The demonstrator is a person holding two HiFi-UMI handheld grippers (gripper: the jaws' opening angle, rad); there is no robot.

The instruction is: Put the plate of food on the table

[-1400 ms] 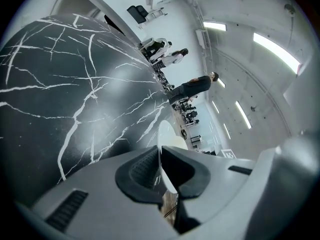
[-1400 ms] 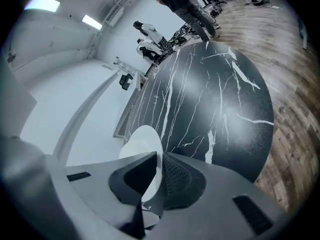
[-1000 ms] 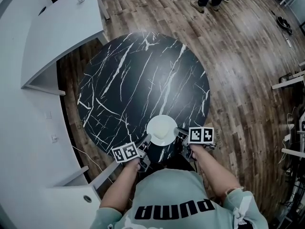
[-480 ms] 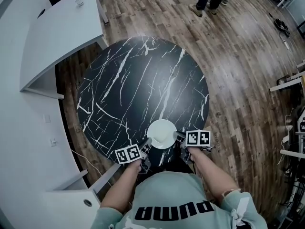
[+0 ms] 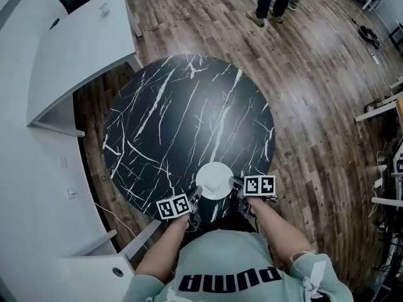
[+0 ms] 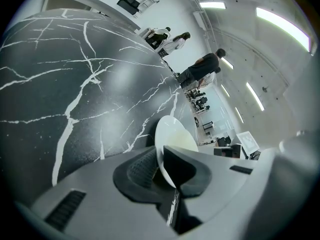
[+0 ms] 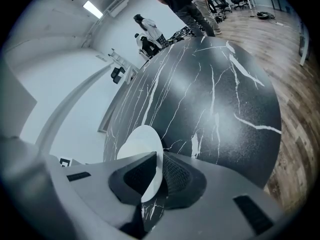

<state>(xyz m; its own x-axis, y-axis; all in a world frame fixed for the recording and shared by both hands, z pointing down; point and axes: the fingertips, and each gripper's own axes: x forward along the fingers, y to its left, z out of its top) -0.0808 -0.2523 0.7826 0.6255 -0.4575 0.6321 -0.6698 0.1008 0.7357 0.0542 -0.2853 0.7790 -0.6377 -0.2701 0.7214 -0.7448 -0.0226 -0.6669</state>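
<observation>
My plate [image 5: 214,180] sits flat on the black marble table [image 5: 182,118], close to the near edge, right in front of me. I have the left gripper [image 6: 161,166] at its left rim; those jaws are opening, the rim standing between them with a gap on one side. The right gripper [image 7: 159,171] is at the opposite rim, jaws pinching the thin white edge. I cannot make out any food on it.
</observation>
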